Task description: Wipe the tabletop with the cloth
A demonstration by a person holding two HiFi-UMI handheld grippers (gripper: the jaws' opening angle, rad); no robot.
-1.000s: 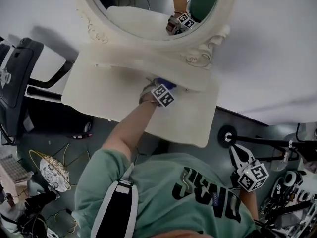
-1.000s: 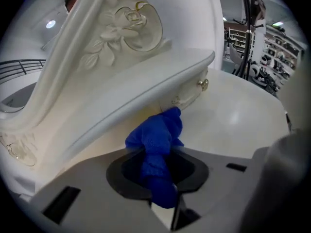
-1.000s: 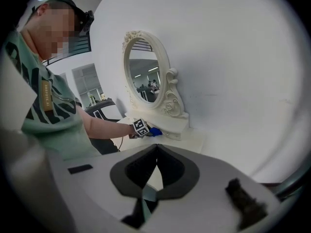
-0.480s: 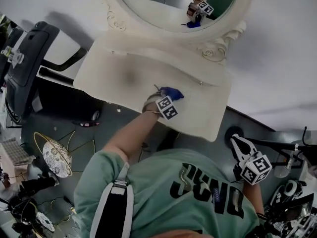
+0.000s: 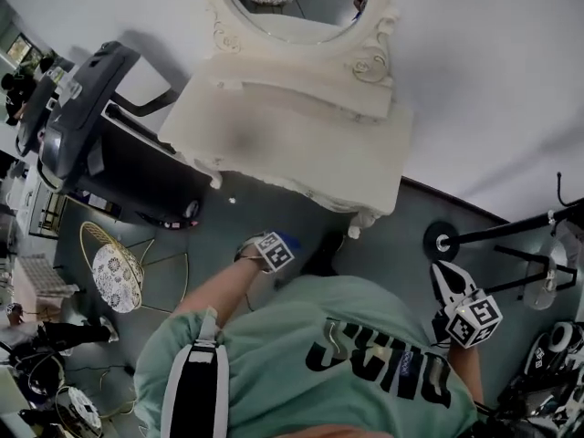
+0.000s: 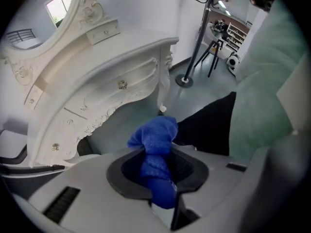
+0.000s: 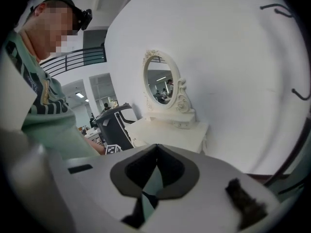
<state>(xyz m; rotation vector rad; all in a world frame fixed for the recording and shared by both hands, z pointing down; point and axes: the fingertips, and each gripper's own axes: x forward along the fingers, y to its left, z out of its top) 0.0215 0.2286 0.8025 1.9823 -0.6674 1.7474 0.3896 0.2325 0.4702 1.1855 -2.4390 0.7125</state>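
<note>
We hold our left gripper (image 6: 159, 152) in front of the table (image 5: 301, 153), off its top, jaws clamped on the blue cloth (image 6: 154, 135). Our right gripper (image 7: 155, 149) hangs well clear of the table, jaws together, empty.

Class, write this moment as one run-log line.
left gripper: shut on blue cloth | held off tabletop | right gripper: shut, empty

Shirt lettering (image 5: 379, 359), upside down, illegible.

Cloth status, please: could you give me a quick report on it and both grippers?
Left gripper shut on blue cloth, off the tabletop, over the floor. Right gripper shut, empty.
</note>
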